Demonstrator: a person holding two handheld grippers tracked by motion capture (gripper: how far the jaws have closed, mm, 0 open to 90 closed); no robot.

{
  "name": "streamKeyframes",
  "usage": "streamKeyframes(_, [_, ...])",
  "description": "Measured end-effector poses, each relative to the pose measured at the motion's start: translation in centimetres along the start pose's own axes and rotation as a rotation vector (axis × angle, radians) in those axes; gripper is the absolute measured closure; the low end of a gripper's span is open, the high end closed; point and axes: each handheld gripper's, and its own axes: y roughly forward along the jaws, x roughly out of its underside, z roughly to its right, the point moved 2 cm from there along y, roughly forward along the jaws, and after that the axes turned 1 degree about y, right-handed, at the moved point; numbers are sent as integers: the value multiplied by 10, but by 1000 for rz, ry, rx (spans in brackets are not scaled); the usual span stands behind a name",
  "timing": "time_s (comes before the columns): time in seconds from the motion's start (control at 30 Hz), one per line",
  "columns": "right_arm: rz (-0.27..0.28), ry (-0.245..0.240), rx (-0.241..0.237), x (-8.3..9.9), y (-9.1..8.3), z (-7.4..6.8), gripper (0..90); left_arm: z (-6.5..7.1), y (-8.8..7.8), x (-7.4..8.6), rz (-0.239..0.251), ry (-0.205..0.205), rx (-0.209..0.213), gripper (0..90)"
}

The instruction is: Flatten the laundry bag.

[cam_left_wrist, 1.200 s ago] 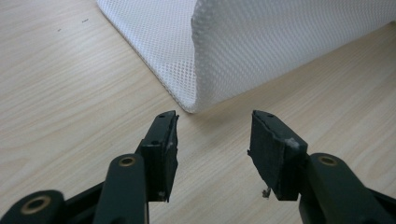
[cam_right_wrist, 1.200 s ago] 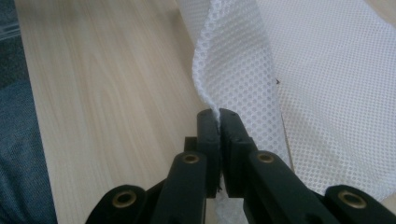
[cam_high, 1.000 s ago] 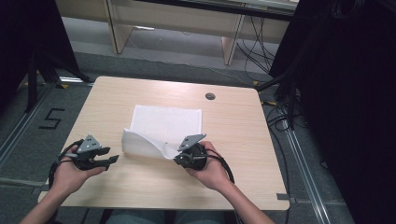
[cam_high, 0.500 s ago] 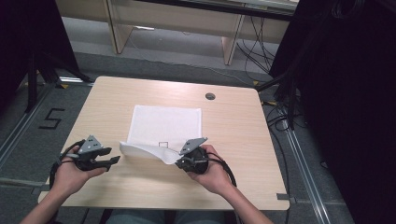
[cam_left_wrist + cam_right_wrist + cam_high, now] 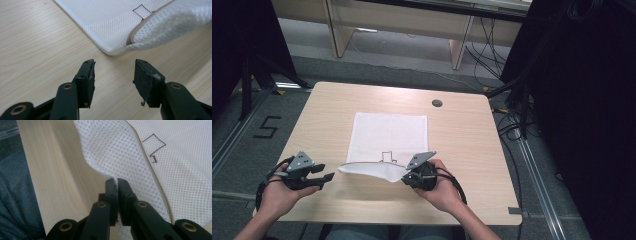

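Nearest the bottom edge of the high view, two forearms come in, each hand gripping one black two-jaw gripper with a grey three-cornered plate on top. The left gripper (image 5: 326,177) rests low over the near left part of the light wooden table (image 5: 472,150), its jaws spread apart with nothing between them; they point at the near left corner of the cloth, just short of it. The right gripper (image 5: 403,178) sits near the table's front middle, its jaws pressed together on the lifted near edge of a single white mesh fabric bag (image 5: 389,135) with a beige trimmed edge.

The bag lies flat in the middle of the table, except for its near edge, which is raised and folded over between the two grippers. One small black outlined mark (image 5: 387,157) shows on it, close to that fold.

The left gripper view shows the rounded fold of the mesh (image 5: 172,22) just beyond the open jaws, apart from both pads. The right gripper view shows the mesh weave, the beige trim (image 5: 152,170) and blue trousers (image 5: 15,202) below the table edge.

Farther back, one dark round grommet hole (image 5: 437,103) sits in the tabletop. Beyond lie grey floor, a marked "5" (image 5: 267,127), cables and pale wooden furniture legs (image 5: 459,47).
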Motion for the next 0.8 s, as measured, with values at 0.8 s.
streamKeyframes(0.8, [-153,-47,-86,18,19,-25,871,17,12,-21,85,-41,48,533])
